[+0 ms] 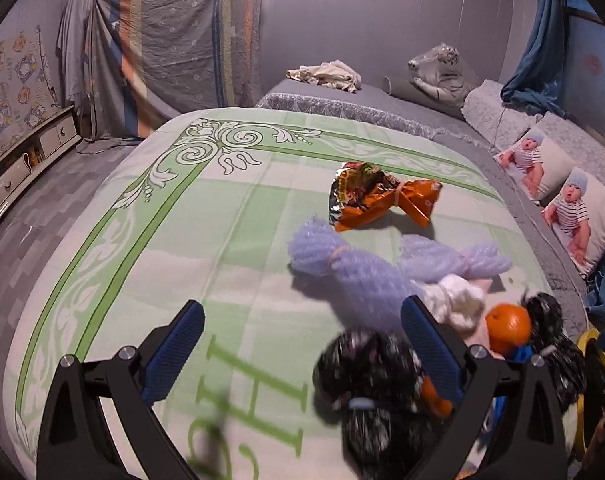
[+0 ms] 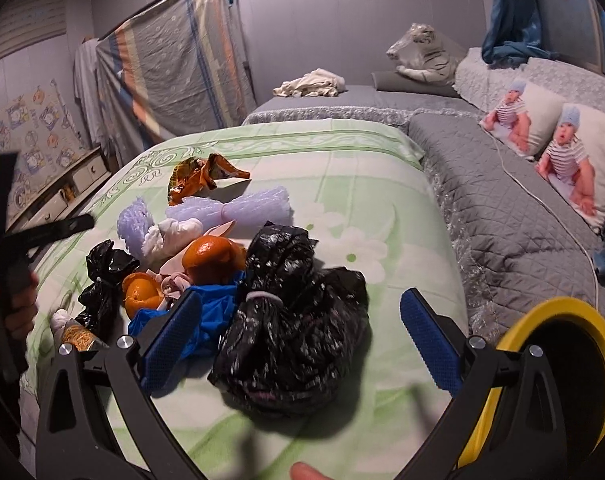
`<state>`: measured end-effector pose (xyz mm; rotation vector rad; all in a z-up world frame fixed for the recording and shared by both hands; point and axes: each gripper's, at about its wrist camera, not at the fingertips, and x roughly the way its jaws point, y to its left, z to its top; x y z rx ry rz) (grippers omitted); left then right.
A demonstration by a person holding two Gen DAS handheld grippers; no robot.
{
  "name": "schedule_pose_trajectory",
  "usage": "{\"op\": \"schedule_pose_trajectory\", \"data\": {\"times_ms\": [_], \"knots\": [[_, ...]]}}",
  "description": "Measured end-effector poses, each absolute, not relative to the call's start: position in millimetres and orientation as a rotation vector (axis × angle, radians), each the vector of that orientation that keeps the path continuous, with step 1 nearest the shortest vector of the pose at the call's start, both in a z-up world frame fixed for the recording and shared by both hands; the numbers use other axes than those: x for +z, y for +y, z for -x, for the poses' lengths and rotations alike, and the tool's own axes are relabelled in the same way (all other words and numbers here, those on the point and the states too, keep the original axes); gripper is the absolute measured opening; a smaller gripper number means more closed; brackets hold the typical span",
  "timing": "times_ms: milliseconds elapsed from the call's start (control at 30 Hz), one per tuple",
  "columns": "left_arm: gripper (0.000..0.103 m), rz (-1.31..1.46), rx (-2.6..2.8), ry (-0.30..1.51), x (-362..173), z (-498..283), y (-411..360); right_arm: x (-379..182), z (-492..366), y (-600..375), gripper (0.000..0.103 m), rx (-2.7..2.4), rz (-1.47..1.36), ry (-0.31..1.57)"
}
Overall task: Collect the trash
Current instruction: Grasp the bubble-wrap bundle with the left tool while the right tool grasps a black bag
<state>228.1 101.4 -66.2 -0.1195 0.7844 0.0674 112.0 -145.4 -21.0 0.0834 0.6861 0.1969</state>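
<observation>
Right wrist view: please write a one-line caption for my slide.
Open right gripper hovers over a tied black bag among trash on a green bedspread, yellow bin alongside.

We see a bedroom with grey panelled walls and a grey patterned floor, where a striped sheet is draped over a tall frame in the far corner. A low white drawer cabinet stands along the wall beneath a cartoon-printed hanging. A grey quilted bed carries 2 baby-print pillows and a white tiger toy (blue curtains hang behind), with a green floral spread alongside.
</observation>
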Motion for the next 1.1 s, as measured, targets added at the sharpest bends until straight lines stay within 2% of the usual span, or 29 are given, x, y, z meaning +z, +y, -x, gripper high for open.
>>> {"op": "schedule_pose_trajectory", "data": {"times_ms": [233,567,667,767,833,900,933,1000,1100], "knots": [[0.095,0.170,0.061,0.903,-92,-283,103,-30,-128,-134,0.095,0.257,-0.033,0.750],[0.095,0.195,-0.002,0.948,-106,-304,98,-55,-149,-150,0.095,0.264,-0.082,0.860],[0.086,0.180,-0.016,0.966,-110,-310,93,-63,-153,-149,0.094,0.294,-0.105,0.898],[0.064,0.209,-0.036,1.007,-117,-323,91,-66,-153,-146,0.085,0.302,-0.093,0.902],[0.042,0.210,-0.067,1.022,-121,-328,85,-65,-152,-144,0.077,0.306,-0.089,0.898],[0.026,0.187,-0.100,1.018,-120,-329,76,-66,-151,-143,0.064,0.322,-0.089,0.903],[0.024,0.171,-0.091,1.008,-119,-327,72,-66,-150,-142,0.060,0.329,-0.088,0.904],[0.019,0.176,-0.088,1.002,-118,-326,72,-66,-149,-141,0.043,0.344,-0.085,0.906],[0.016,0.222,-0.083,0.993,-117,-322,80,-64,-145,-139,0.027,0.368,-0.084,0.905]]}}
